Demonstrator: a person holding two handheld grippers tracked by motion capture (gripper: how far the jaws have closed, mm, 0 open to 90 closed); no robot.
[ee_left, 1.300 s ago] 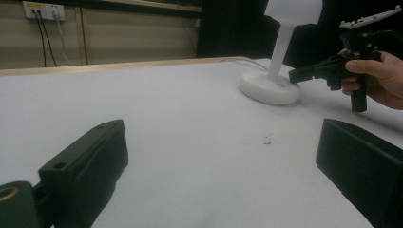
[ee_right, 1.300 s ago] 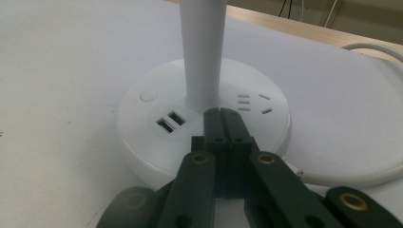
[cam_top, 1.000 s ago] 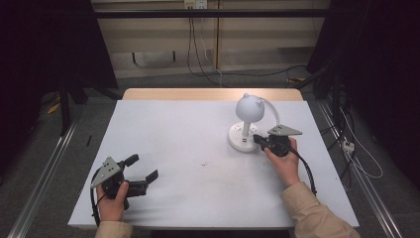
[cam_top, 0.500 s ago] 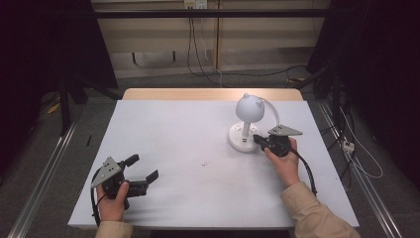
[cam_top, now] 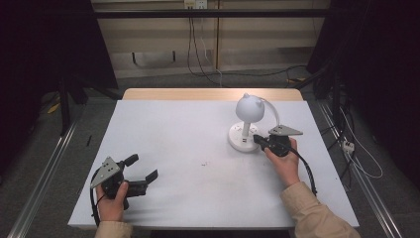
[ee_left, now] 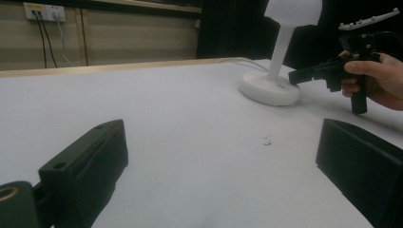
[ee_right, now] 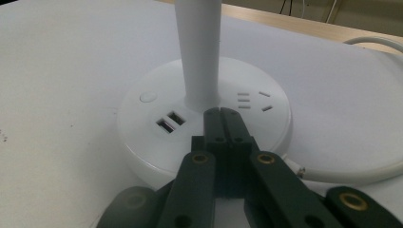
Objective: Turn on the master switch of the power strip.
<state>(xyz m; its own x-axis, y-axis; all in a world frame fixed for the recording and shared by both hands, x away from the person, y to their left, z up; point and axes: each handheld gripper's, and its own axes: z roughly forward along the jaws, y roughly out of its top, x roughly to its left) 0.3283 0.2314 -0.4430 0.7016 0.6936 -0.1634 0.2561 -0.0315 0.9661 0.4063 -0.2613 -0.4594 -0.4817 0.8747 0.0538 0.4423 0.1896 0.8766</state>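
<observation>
Nothing has moved since the earlier frame. I hold the right gripper point(cam_top: 257, 140), jaws pressed together, tips over the lamp point(cam_top: 246, 124) base at the white worktop's point(cam_top: 188, 148) right. Left gripper point(cam_top: 143, 171) rests spread at the near left corner. Dark curtains, wall cables point(cam_top: 198, 44) behind.

This looks like a lab or recording room. A white-covered table point(cam_top: 163, 148) stands alone between metal floor rails point(cam_top: 42, 183), with black curtains point(cam_top: 44, 44) hung on both sides. Loose cables point(cam_top: 198, 54) run down the bare beige wall from a wall socket point(cam_top: 194, 4).
</observation>
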